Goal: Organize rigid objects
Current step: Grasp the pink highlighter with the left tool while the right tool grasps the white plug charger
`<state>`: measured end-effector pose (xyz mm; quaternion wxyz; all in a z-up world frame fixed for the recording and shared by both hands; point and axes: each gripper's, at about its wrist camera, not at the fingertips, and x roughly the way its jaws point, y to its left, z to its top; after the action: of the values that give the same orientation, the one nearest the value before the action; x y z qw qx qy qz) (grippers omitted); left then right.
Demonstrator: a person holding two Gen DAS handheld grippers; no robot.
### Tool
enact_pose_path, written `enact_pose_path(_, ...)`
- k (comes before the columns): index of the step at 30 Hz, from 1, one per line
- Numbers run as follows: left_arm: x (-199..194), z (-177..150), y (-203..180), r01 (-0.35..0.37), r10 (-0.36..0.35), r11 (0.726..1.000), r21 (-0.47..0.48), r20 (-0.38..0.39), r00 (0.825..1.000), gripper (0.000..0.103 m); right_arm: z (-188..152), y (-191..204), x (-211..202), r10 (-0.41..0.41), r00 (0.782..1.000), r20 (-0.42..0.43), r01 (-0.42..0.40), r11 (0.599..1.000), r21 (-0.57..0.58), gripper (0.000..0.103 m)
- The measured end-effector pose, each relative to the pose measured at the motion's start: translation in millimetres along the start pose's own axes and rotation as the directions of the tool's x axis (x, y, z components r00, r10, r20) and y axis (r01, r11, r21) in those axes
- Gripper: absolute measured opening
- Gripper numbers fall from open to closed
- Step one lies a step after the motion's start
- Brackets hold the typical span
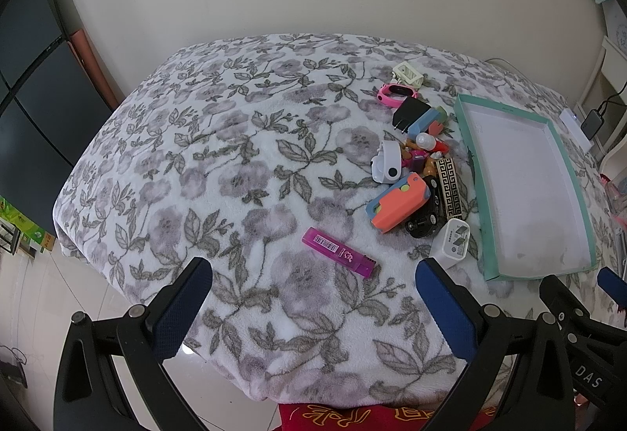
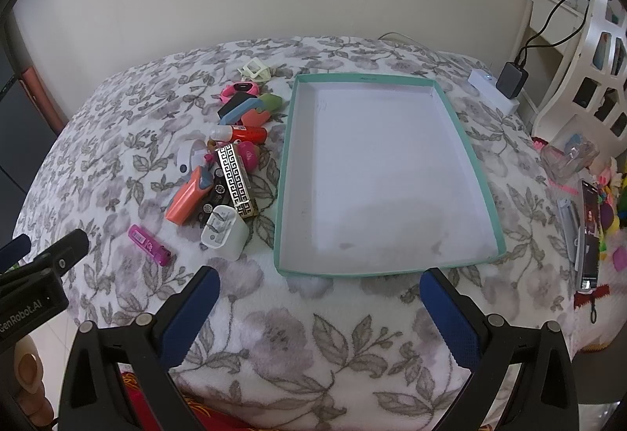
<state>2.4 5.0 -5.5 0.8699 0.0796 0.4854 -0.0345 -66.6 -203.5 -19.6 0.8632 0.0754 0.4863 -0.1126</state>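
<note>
Here, two fisheye views are given, one per wrist.

Left wrist view:
- Left gripper (image 1: 313, 297): seen low in frame, jaws spread wide, nothing held; blue pads (image 1: 180, 313) over the blanket's near edge.
- Surface: a floral blanket (image 1: 203, 164), white w/ grey-purple flowers.
- Purple lighter (image 1: 339, 252): lying flat, alone, just beyond the gap between the fingers, apart from the heap.
- Heap of small objs (image 1: 419, 164): piled to the right, alongside the tray's left wall.
- Orange case (image 1: 399, 205): at the heap's near end, resting against a black toy car (image 1: 425, 219).
- White charger (image 1: 450, 240): nearest item, just beside the tray's near-left corner.
- Teal tray (image 1: 580, 195): at far right, shallow, white floor, nothing seen inside.
- Right gripper (image 1: 584, 288): partly seen at bottom right edge; open, nothing between its fingers.

Right wrist view:
- Right gripper (image 2: 319, 297): jaws released wide, nothing gripped; held just before the tray's near wall.
- Teal tray (image 2: 466, 140): centred, floor bare.
- Heap of small objs (image 2: 235, 152): left of the tray.
- Greek-key patterned box (image 2: 234, 176): lying atop the heap, near the tray wall.
- White charger (image 2: 225, 233): at the heap's near end.
- Purple lighter (image 2: 149, 244): further left, apart.
- Left gripper (image 2: 43, 246): only partly seen at the left edge; its state cannot be told from here.
</note>
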Motion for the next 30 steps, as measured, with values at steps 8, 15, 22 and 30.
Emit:
enact_pose_path(8,15,3,10,0.043,-0.046,0.998,-0.052,-0.051,0.998,0.103,5,5,4,0.042,0.999,0.005,-0.042,0.999,-0.025,0.103)
enact_pose_path(15,33,29,29,0.004,-0.014,0.992,-0.126,-0.083,0.996,0.103,28,24,-6,0.065,0.997,0.041,-0.061,0.993,-0.096,0.103)
enact_pose_path(22,57,48,38,-0.017,-0.007,0.983,-0.183,-0.130,0.992,0.103,60,52,11,0.103,0.994,-0.026,-0.105,0.992,-0.069,0.101)
enact_pose_path(30,97,40,38,-0.027,-0.022,0.978,-0.208,-0.228,0.973,0.102,57,76,62,0.096,0.981,-0.167,-0.104,0.994,-0.039,0.089)
